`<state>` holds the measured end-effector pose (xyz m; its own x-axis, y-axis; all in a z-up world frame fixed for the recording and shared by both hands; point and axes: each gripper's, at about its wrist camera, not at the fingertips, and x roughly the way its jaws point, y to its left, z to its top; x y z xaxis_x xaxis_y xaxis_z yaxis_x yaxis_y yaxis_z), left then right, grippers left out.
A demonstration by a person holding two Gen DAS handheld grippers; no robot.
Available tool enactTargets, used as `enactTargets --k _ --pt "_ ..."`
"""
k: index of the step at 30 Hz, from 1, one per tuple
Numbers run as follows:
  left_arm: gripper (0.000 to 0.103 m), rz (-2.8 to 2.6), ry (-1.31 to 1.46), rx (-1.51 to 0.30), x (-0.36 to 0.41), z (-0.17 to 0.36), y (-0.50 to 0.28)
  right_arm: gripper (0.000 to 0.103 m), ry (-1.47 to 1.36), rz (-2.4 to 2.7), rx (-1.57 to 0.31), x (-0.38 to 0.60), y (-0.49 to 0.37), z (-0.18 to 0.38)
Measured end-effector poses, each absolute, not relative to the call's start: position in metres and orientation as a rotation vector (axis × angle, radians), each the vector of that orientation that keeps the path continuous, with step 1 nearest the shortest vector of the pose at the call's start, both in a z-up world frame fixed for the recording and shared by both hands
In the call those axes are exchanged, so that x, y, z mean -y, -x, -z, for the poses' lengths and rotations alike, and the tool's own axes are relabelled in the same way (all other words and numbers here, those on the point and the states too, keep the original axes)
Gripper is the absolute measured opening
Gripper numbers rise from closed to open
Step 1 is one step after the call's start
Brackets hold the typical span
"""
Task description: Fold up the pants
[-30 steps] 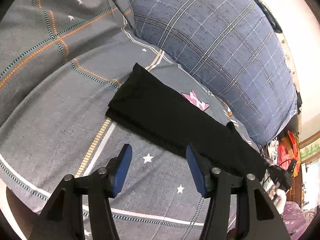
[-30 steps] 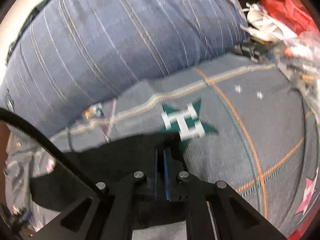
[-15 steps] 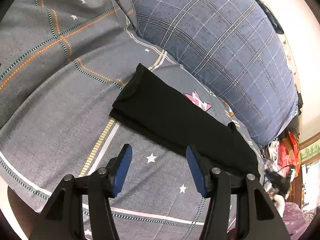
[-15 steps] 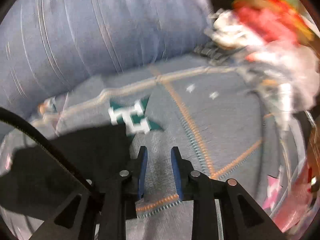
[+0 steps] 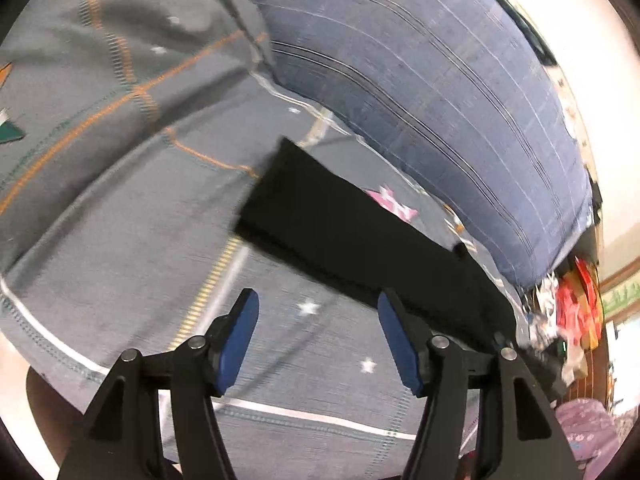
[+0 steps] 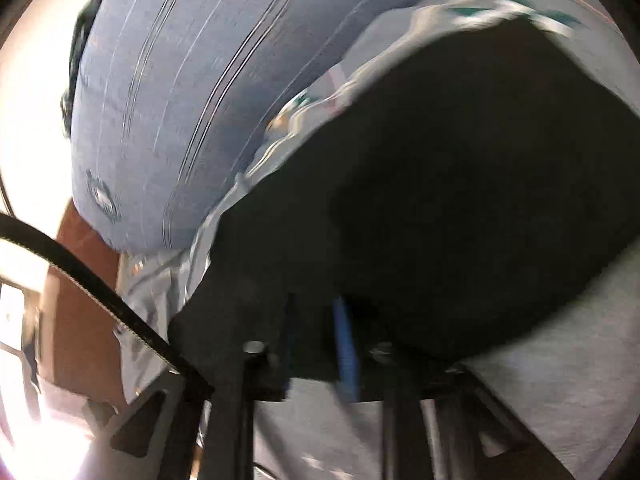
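Observation:
The black pants (image 5: 352, 240) lie folded into a long strip slanting across the grey star-patterned bedsheet (image 5: 120, 240). My left gripper (image 5: 318, 336) hovers over the sheet just in front of the strip's middle. Its jaws are opening, with only sheet between the blue pads (image 5: 236, 344). The right wrist view is blurred, and the pants (image 6: 460, 200) fill its middle and right. My right gripper (image 6: 316, 332) is low at the near end of the pants. Its fingers (image 6: 345, 336) are close together, with black cloth around and between the tips.
A big blue plaid bolster (image 5: 440, 80) runs along the far side of the pants and shows again as the bolster (image 6: 180, 100) at the left. Red and white clutter (image 5: 568, 308) and purple cloth (image 5: 592, 428) lie past the bed's right end.
The left jaws have spread a little wider. The right gripper let go, opened over the bare sheet beside the pants, then rolled, dropped and closed at the pants' end.

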<state>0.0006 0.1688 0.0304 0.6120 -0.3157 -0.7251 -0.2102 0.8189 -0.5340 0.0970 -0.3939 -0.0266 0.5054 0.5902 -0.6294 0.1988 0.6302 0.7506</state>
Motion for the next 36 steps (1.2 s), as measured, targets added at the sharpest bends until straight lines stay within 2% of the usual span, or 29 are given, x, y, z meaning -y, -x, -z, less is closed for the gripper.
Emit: enactTargets --k 4,7,8,10,11,22,27,31,36 --pt "0.061 0.034 0.709 -0.946 -0.192 -0.012 0.000 0.011 -0.858 -0.074 -0.953 0.444 -0.066 0.014" --pt "0.061 0.032 0.757 -0.949 -0.200 -0.004 -0.001 0.024 -0.744 -0.008 -0.919 0.446 -0.056 -0.013" --pt "0.061 0.031 0.760 -0.947 -0.200 -0.003 0.000 0.034 -0.709 -0.008 -0.910 0.441 -0.055 -0.021" --pt "0.061 0.029 0.754 -0.946 -0.200 -0.002 0.000 0.047 -0.641 -0.022 -0.892 0.425 -0.055 -0.039" --pt "0.061 0.027 0.746 -0.945 -0.199 -0.002 0.001 0.048 -0.616 -0.045 -0.887 0.413 -0.057 -0.045" --pt "0.062 -0.209 0.308 -0.877 -0.171 -0.033 0.011 0.050 -0.341 -0.410 -1.042 0.228 -0.084 -0.043" --pt "0.062 -0.247 0.268 -0.860 -0.179 -0.040 0.017 0.051 -0.249 -0.511 -1.073 0.159 -0.094 -0.045" --pt "0.062 -0.279 0.248 -0.861 -0.191 -0.040 0.020 0.057 -0.166 -0.553 -1.072 0.115 -0.103 -0.053" --pt "0.062 -0.284 0.284 -0.895 -0.205 -0.027 0.021 0.058 -0.123 -0.572 -1.095 0.081 -0.106 -0.051"
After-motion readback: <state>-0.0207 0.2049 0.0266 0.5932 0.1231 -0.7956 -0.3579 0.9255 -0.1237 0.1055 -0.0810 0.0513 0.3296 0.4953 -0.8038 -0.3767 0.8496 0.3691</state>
